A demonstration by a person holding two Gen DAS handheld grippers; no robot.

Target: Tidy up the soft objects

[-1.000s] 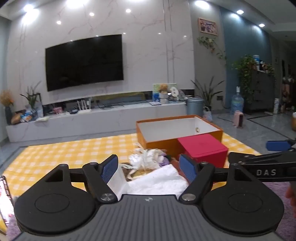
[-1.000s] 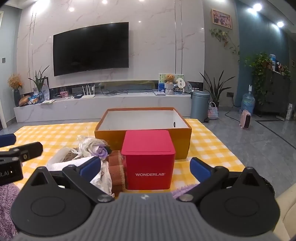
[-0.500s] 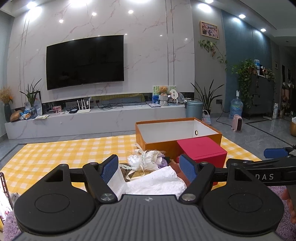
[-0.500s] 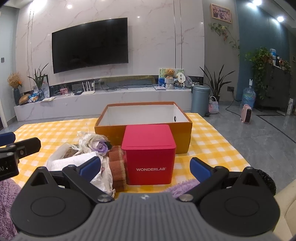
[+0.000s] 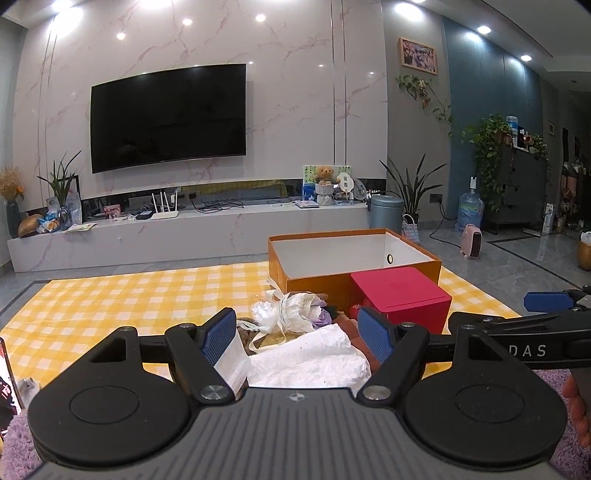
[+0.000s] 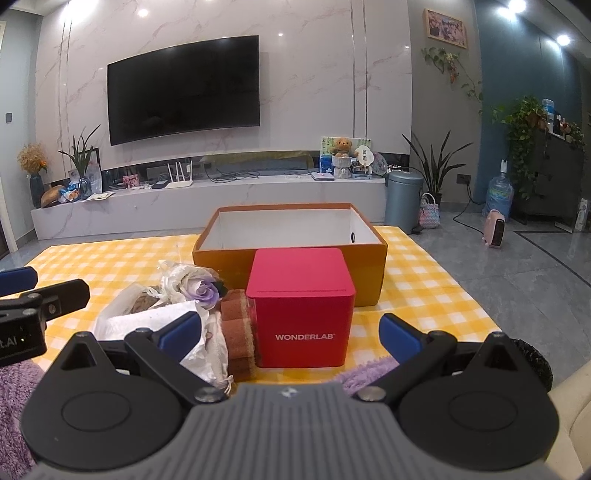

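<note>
On the yellow checked cloth (image 5: 122,295), left hand-held gripper (image 5: 297,338) hovers, jaws apart, over the white paper bundle (image 5: 310,360) beside the red box (image 6: 301,314). Right hand-held gripper (image 6: 290,334) gapes too, empty; I'd pinch low and lift gently toward the orange box (image 6: 291,236).

A pale marble wall (image 5: 295,92) carries a wide black television (image 5: 168,116), with recessed ceiling spotlights (image 5: 260,17) glaring above. Below runs a long white media console (image 5: 192,232) (cluttered with a router, cables and a small teddy bear). To the right stand a grey bin (image 6: 404,199), a tall potted plant (image 6: 436,162), a water jug (image 6: 499,194) and a dark cabinet (image 5: 517,192) against a blue-grey wall (image 6: 495,92). The floor (image 6: 498,266) is glossy grey tile.
</note>
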